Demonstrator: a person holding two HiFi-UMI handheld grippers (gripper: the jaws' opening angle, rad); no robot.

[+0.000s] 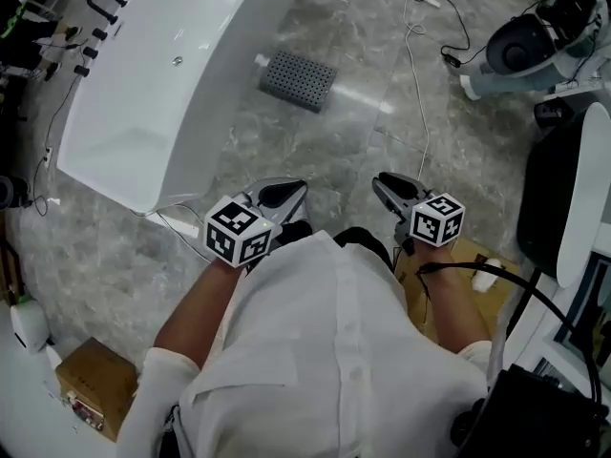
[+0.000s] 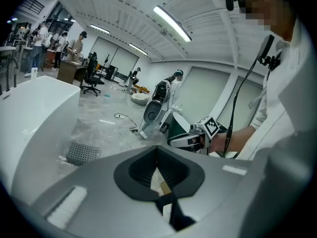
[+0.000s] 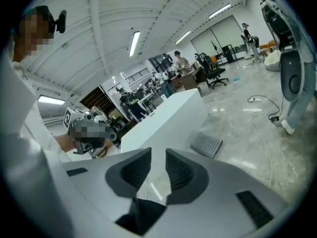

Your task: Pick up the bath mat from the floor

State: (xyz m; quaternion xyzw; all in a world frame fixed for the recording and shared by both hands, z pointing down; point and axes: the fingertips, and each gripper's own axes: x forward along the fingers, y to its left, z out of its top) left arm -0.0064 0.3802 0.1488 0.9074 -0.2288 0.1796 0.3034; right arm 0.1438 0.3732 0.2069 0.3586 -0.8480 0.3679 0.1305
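The bath mat (image 1: pixel 298 79), a small grey perforated rectangle, lies flat on the marble floor beside the white bathtub (image 1: pixel 162 84). It also shows in the left gripper view as the mat (image 2: pixel 82 152) and in the right gripper view as the mat (image 3: pixel 206 145). Both grippers are held close to the person's body, well short of the mat and above the floor. My left gripper (image 1: pixel 294 191) (image 2: pixel 158 152) has its pads together with nothing in them. My right gripper (image 1: pixel 384 181) (image 3: pixel 158 152) shows a gap between its pads, and that gap is empty.
A white cable (image 1: pixel 415 84) trails across the floor right of the mat. A white machine (image 1: pixel 544 36) stands at the far right, with a dark curved object (image 1: pixel 549 198) nearer. A cardboard box (image 1: pixel 95 385) sits at the lower left. People work at desks far off.
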